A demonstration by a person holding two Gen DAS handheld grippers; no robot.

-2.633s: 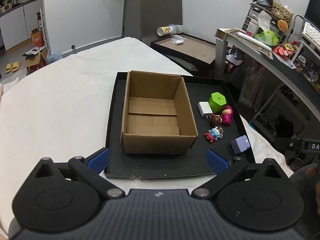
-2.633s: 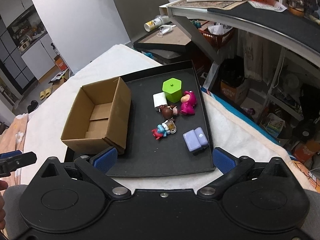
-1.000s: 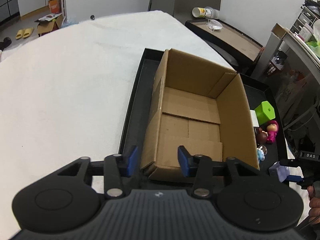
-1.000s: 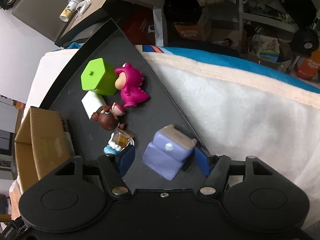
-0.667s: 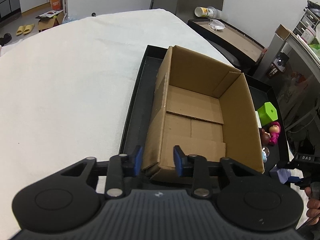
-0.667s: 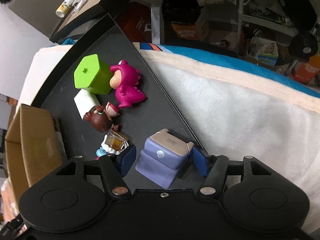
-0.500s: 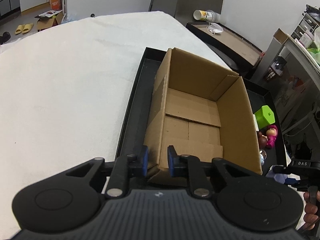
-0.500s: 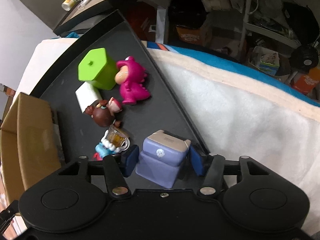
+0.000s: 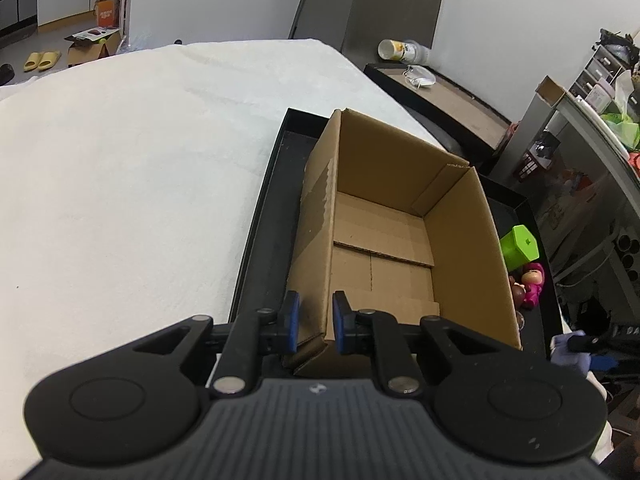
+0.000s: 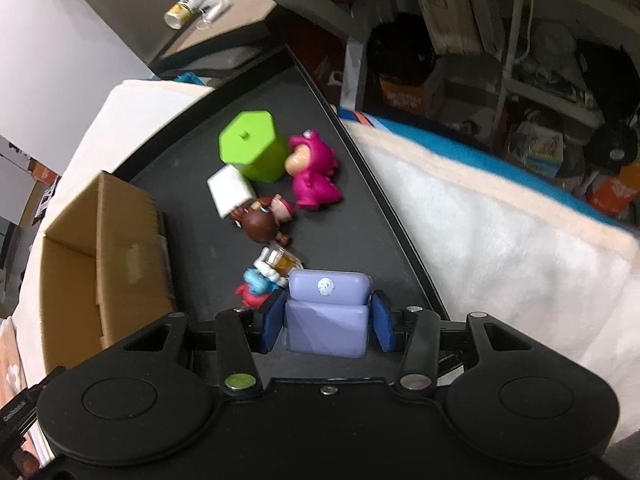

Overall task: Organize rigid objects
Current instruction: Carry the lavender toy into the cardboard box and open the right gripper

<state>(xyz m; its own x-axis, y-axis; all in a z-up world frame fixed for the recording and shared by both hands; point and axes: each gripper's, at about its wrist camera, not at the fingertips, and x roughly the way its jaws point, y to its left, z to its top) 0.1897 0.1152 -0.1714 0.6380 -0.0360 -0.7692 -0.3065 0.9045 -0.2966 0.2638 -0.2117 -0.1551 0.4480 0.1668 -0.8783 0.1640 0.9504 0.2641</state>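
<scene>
On the black tray, the left gripper is pinching the cardboard box wall while the right gripper is clamping the purple toy, which should be lifted level over the rim.

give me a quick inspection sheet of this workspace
surface: black tray on a white cloth.
job's things: cardboard box open with nothing in it, on the tray; beside it a green block, pink figure, white cube, brown-haired figure, blue figure.
clutter: cup on its side on a low table.
grippers: left claw closed on the box's near corner wall; right claw gripping a purple toy, fingers against both its sides.
cables: nothing seen.
surroundings: grey chair, crowded shelves, yellow slippers on the floor.
</scene>
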